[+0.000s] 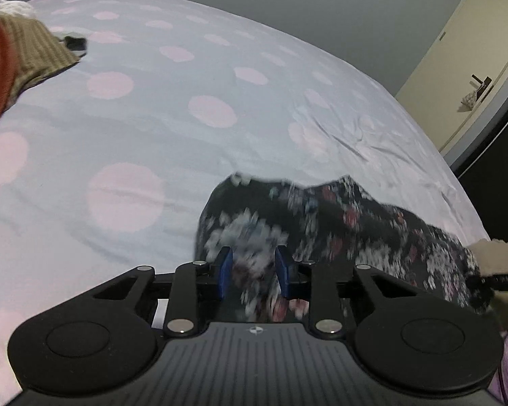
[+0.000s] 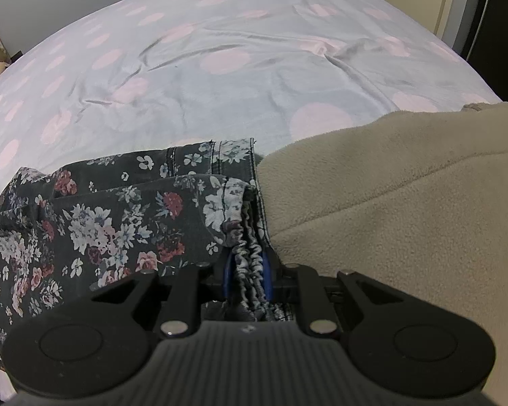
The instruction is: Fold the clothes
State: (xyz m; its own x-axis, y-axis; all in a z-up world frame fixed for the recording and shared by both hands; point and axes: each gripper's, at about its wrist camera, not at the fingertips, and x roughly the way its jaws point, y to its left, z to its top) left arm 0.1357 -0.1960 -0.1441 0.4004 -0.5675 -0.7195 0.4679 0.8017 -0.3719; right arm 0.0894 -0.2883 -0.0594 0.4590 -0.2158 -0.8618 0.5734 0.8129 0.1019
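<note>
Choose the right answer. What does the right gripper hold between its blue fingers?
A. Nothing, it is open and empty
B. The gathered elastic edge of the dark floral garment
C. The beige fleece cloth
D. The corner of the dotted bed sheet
B: in the right wrist view the right gripper is closed on the bunched elastic edge of the floral garment, while the beige fleece lies beside it, ungripped.
</note>
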